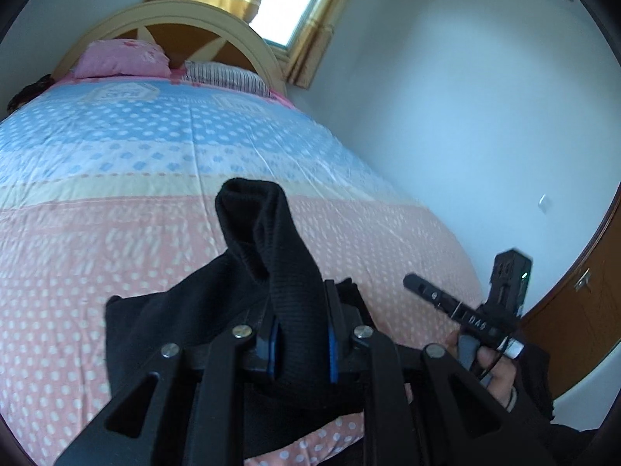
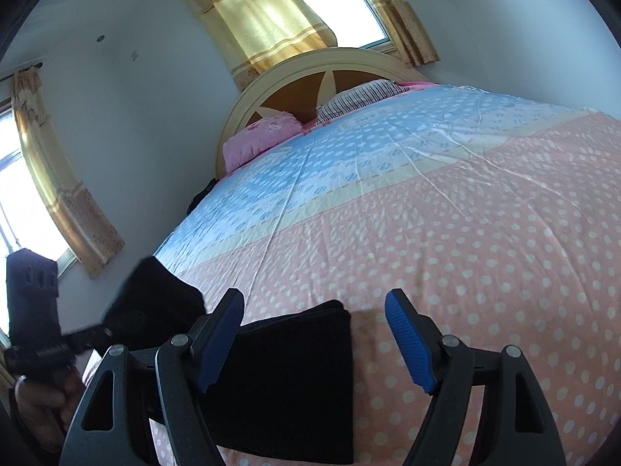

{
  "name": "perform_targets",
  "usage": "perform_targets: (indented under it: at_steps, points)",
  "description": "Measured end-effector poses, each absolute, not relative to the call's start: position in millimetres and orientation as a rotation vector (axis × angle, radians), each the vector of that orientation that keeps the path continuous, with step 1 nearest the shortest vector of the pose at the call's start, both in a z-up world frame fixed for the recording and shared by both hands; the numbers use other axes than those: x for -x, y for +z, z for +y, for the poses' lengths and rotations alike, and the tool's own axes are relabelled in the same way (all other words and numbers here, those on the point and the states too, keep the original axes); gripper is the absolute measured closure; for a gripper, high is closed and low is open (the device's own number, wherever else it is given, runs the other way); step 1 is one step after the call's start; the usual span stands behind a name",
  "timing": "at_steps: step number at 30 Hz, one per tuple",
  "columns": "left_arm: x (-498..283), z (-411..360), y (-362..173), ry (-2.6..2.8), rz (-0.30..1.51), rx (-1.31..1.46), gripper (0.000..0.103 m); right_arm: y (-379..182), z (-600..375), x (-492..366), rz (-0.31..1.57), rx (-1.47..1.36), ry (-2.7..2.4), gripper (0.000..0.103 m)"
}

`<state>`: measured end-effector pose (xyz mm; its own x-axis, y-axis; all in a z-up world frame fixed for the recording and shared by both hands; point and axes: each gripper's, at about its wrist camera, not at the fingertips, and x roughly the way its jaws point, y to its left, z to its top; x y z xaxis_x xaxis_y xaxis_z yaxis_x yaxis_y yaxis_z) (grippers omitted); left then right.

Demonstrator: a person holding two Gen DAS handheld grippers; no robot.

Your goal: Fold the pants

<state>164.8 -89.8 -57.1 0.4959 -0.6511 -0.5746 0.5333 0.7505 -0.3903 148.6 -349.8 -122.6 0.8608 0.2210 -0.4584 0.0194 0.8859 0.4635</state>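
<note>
2 hand-held grippers over the bed (image 2: 465,213): left hand-held gripper (image 1: 300,343) clamps a raised fold of the black pants (image 2: 295,380); right hand-held gripper (image 2: 314,341) gapes empty above them.

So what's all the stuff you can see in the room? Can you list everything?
pants: one, black, on the near end of the bed, part lifted in the left gripper
bed cover: one, blue and pink with white dots, over the whole bed
pillows: two, pink and striped, by the headboard
headboard: one, cream and brown, arched
curtains: yellow, at both windows
window: bright, behind the bed
door: brown, right edge of the left view
left gripper: black with blue pads, shut on the pants
right gripper: black with blue pads, open above the pants
hand: one, holding the right gripper
</note>
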Motion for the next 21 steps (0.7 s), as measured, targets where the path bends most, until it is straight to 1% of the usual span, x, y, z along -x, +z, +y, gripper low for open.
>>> perform_targets:
  at_steps: [5,10,14,15,17,19,20,21]
  points:
    - [-175.3,-137.5,-94.5,-0.709,0.844,0.088,0.084,-133.1,-356.3,-154.5,0.548,-0.498,0.095,0.027]
    - [-177.2,-175.1,-120.9,-0.682,0.870,0.011,0.084,-142.8,-360.4,-159.0,0.574,-0.512,0.096,0.027]
    - [-168.4,-193.3,-128.5,-0.699,0.879,-0.028,0.079,-148.1,-364.5,-160.4,0.582,-0.520,0.086,0.027]
    - [-164.5,-194.6,-127.0,-0.728,0.883,-0.015,0.077,-148.7,-365.9,-160.4,0.582,-0.524,0.085,0.027]
    - [-156.0,-196.4,-119.9,-0.770,0.867,0.005,0.069,-148.5,-367.3,-159.6,0.579,-0.526,0.086,0.027]
    - [-144.8,-194.6,-109.3,-0.790,0.829,-0.009,0.058,-146.8,-366.7,-160.0,0.578,-0.533,0.102,0.027]
    - [-141.1,-190.8,-104.6,-0.788,0.809,-0.012,0.055,-145.4,-364.9,-160.5,0.582,-0.540,0.124,0.027]
    - [-139.2,-186.4,-101.5,-0.787,0.793,-0.010,0.050,-143.4,-361.8,-160.8,0.586,-0.543,0.149,0.027]
